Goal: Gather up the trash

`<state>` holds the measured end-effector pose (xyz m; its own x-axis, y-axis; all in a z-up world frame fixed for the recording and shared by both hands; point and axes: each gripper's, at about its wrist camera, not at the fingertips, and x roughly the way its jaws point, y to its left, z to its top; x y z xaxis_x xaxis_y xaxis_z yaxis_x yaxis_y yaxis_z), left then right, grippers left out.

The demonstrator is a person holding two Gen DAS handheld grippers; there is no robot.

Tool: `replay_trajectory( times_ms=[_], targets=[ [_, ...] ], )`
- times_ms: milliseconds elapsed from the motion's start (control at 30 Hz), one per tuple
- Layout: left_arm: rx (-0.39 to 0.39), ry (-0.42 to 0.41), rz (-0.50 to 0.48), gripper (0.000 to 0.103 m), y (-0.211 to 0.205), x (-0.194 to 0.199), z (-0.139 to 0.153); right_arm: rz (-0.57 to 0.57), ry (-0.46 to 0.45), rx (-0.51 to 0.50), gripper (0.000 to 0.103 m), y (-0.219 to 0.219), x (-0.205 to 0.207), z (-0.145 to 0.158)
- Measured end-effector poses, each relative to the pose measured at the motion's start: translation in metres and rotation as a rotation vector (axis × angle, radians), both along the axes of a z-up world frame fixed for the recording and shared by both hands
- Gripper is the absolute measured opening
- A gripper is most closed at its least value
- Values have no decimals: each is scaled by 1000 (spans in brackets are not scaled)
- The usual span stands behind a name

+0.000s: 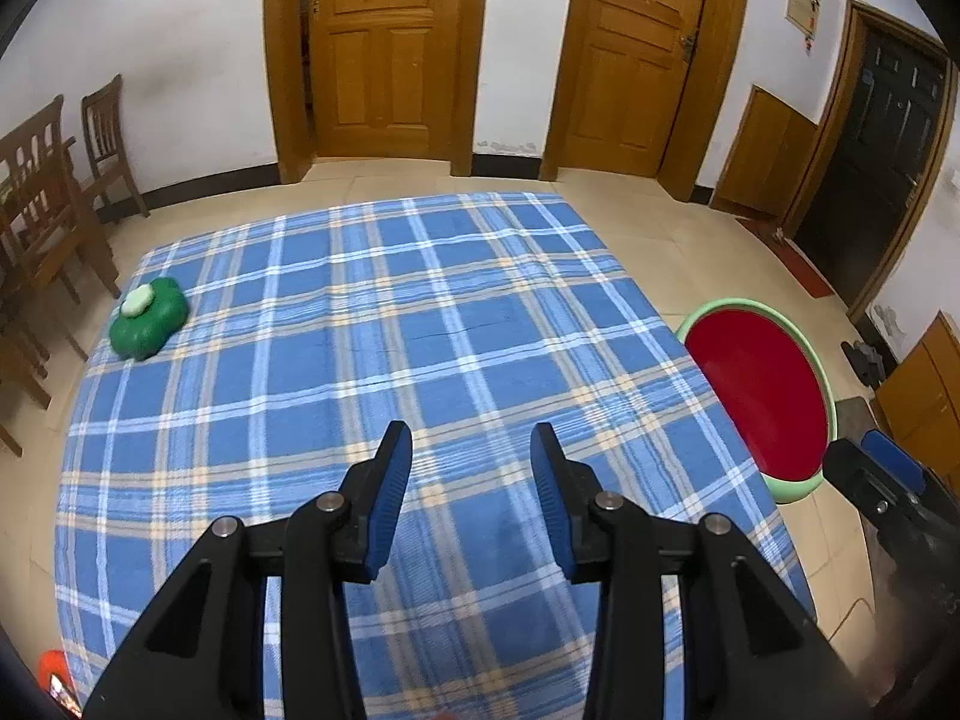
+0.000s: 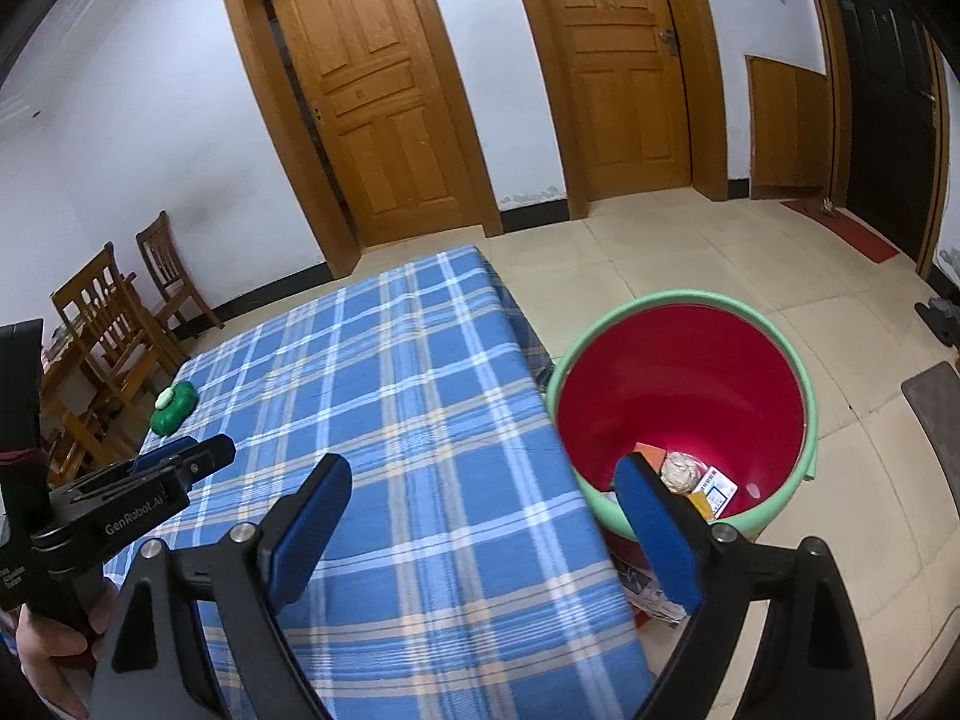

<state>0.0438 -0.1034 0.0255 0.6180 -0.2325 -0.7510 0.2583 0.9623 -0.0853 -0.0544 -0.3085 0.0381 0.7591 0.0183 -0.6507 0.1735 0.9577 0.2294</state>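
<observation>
A red bin with a green rim [image 2: 678, 372] stands on the floor off the right edge of the table [image 2: 390, 390], which has a blue plaid cloth. A crumpled paper ball [image 2: 681, 471], an orange box and a printed card lie at the bin's bottom. My right gripper [image 2: 483, 465] is open and empty, its right finger over the bin's near rim. In the left wrist view the bin [image 1: 762, 390] is at the right. My left gripper [image 1: 471, 429] is open above the cloth [image 1: 420, 330] with nothing between its fingers. A green flower-shaped box with a white piece on top [image 1: 150, 318] sits at the table's far left.
Wooden chairs [image 1: 54, 204] stand left of the table. Two wooden doors [image 1: 384, 48] and a dark door [image 1: 882, 156] line the far walls. Shoes [image 2: 939, 318] and a dark mat [image 2: 936, 414] lie on the tiled floor to the right. Printed packaging [image 2: 654, 594] lies by the bin's base.
</observation>
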Motion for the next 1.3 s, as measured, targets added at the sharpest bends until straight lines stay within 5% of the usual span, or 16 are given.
replay_trajectory(
  times_ms=[1300],
  targets=[
    [-18, -55, 109, 41, 45, -32, 17, 65, -48, -44, 95, 46, -15, 20]
  ],
)
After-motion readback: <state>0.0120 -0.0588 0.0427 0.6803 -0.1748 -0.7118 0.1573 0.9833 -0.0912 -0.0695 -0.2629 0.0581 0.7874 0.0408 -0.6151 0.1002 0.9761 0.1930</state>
